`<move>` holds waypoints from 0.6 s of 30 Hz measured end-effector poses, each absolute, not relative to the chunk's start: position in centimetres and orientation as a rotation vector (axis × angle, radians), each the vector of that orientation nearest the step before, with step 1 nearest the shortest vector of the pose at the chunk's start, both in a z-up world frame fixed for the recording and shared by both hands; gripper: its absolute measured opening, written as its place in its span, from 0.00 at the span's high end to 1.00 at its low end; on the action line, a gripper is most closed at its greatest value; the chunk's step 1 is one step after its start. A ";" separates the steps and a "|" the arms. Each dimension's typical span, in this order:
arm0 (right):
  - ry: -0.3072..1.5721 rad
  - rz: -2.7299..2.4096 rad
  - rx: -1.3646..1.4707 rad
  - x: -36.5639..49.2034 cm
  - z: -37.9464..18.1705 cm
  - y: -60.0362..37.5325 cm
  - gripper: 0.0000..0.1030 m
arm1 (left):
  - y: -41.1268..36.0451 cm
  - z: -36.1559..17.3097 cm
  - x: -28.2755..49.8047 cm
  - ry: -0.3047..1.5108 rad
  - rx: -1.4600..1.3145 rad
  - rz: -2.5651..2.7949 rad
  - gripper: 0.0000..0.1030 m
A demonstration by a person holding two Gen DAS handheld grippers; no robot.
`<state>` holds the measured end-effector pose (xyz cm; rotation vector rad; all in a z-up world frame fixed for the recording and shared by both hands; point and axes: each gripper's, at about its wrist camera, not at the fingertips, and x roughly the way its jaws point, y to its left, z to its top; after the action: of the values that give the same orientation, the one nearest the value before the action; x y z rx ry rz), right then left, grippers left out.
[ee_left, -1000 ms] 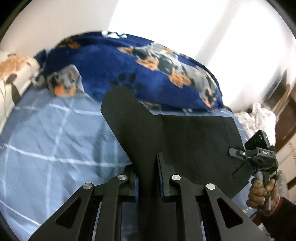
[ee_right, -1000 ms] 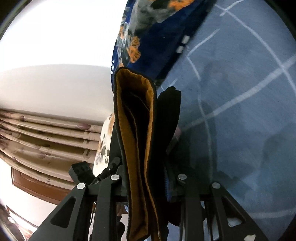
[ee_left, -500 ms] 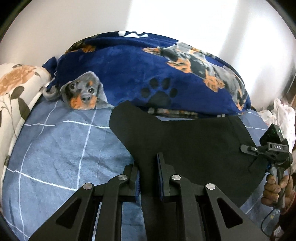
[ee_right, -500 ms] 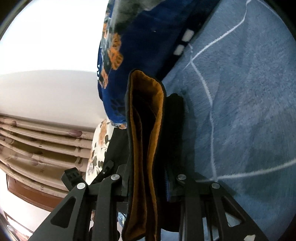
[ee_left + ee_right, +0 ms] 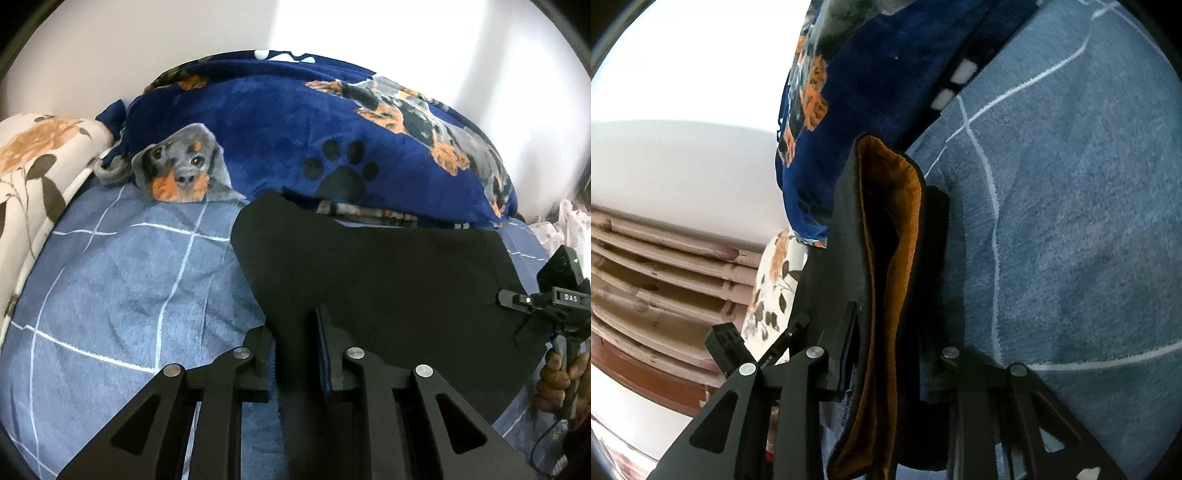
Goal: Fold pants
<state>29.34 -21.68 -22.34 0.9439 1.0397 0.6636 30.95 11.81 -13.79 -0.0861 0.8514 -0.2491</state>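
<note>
Blanket [image 5: 280, 122] barrier behind, bedsheet [image 5: 110, 295] seemingly open

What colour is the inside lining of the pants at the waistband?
Orange-brown lining inside black pants, clearest in the right wrist view.

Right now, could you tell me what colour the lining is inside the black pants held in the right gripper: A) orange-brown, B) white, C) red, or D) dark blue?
A: the right wrist view looks into the open edge of the black pants clamped in the right gripper, and the inner lining there is orange-brown.
</note>
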 end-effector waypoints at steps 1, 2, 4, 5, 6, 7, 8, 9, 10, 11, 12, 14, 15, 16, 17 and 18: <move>1.040 0.662 0.932 29.5 -22.1 -21.4 0.79 | 11.7 -13.9 30.9 0.849 -0.077 -0.235 0.75; 1.039 0.659 0.917 29.6 -22.0 -21.3 0.79 | 11.7 -13.9 30.8 0.849 -0.069 -0.221 0.72; 1.037 0.657 0.901 29.5 -21.9 -21.1 0.78 | 11.7 -14.0 30.8 0.847 -0.057 -0.195 0.63; 1.035 0.656 0.896 29.5 -21.9 -21.0 0.78 | 11.7 -14.1 30.7 0.845 -0.054 -0.185 0.61; 1.033 0.653 0.886 29.5 -21.8 -20.9 0.78 | 11.8 -14.2 30.6 0.842 -0.051 -0.172 0.57; 1.027 0.644 0.860 29.4 -21.6 -20.7 0.78 | 11.9 -14.3 30.5 0.839 -0.048 -0.160 0.51; 1.024 0.632 0.835 29.3 -21.3 -20.4 0.77 | 11.9 -14.3 30.4 0.834 -0.038 -0.139 0.50; 1.021 0.615 0.801 29.2 -21.1 -20.2 0.75 | 11.8 -14.3 30.2 0.823 -0.022 -0.119 0.49; 1.021 0.606 0.780 29.2 -20.9 -20.0 0.74 | 11.8 -14.2 30.1 0.814 -0.009 -0.105 0.46; 1.020 0.594 0.759 29.1 -20.7 -19.8 0.73 | 11.7 -14.1 29.9 0.803 0.006 -0.085 0.43; 1.018 0.582 0.741 29.0 -20.5 -19.7 0.70 | 11.6 -13.9 29.7 0.794 0.024 -0.060 0.36; 1.006 0.533 0.687 28.5 -19.8 -19.3 0.64 | 11.3 -13.3 29.0 0.759 0.059 -0.001 0.26; 0.993 0.494 0.648 28.1 -19.2 -19.1 0.58 | 11.1 -12.9 28.5 0.737 0.067 0.016 0.22; 0.981 0.453 0.608 27.8 -18.7 -18.9 0.50 | 11.0 -12.5 28.1 0.719 0.069 0.024 0.19; 0.960 0.400 0.552 27.2 -17.9 -18.7 0.46 | 10.9 -12.2 27.8 0.707 0.071 0.034 0.17; 0.943 0.362 0.508 26.6 -17.2 -18.5 0.40 | 10.8 -11.8 27.4 0.698 0.074 0.045 0.15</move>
<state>26.62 -18.48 -17.23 0.5080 0.9429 0.3622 27.43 10.78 -11.83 0.0736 0.6980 0.0448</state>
